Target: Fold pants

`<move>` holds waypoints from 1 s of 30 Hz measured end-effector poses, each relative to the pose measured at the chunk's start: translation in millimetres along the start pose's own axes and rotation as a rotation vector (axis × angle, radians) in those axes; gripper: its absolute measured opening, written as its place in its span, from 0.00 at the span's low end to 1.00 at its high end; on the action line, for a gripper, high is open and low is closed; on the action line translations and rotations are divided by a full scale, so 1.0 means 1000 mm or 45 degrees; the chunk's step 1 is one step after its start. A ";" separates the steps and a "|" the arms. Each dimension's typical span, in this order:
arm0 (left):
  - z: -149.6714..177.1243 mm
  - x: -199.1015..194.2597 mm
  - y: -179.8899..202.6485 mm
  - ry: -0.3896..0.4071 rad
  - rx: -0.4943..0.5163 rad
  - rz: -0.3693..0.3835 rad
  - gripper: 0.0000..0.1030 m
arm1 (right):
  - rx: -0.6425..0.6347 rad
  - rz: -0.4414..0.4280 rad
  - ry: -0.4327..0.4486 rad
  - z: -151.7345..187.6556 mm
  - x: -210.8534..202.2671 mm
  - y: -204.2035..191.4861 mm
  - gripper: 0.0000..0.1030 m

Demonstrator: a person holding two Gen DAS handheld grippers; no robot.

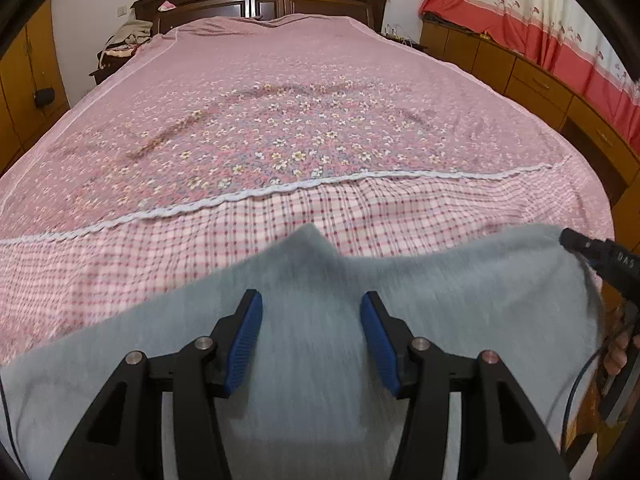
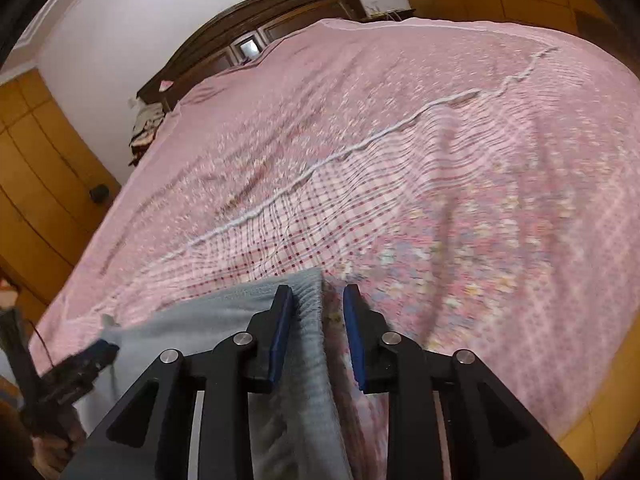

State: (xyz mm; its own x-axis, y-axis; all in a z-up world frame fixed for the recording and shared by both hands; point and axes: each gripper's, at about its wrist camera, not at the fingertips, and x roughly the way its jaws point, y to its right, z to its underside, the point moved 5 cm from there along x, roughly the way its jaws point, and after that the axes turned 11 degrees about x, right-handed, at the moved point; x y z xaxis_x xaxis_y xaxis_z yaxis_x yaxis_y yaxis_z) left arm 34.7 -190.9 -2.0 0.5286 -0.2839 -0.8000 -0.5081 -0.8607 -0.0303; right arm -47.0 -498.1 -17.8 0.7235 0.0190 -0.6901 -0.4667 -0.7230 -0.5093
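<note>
So the bed [image 1: 304, 92] fills everything, and the grey pants [image 1: 312, 308] lie across its near edge, long axis running left to right under both grippers. Left gripper [image 1: 311, 340] sits over the middle, jaws wide apart, gripping nothing. Right gripper [image 2: 318, 334] straddles the right-hand edge, jaws slightly apart. It's blurry, but I'd say not pinching. Right's nearer that edge.
</note>
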 end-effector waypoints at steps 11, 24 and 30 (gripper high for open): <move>0.050 -0.039 0.016 -0.077 0.021 0.138 0.53 | -0.041 -0.112 -0.031 0.048 -0.069 0.001 0.25; 0.115 -0.084 -0.035 -0.149 -0.095 0.036 0.53 | -0.187 0.231 -0.029 0.076 -0.062 0.002 0.36; 0.145 -0.114 -0.067 -0.146 -0.227 0.008 0.53 | -0.419 0.068 -0.053 0.107 -0.083 -0.057 0.36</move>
State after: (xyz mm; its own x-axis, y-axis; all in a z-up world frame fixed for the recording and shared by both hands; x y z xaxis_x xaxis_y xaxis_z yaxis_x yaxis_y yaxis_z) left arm -89.6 -39.8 4.1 0.4396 -0.2481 -0.8633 -0.3774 -0.9232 0.0732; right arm -135.4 -384.9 13.3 0.6781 -0.0018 -0.7350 -0.3095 -0.9077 -0.2833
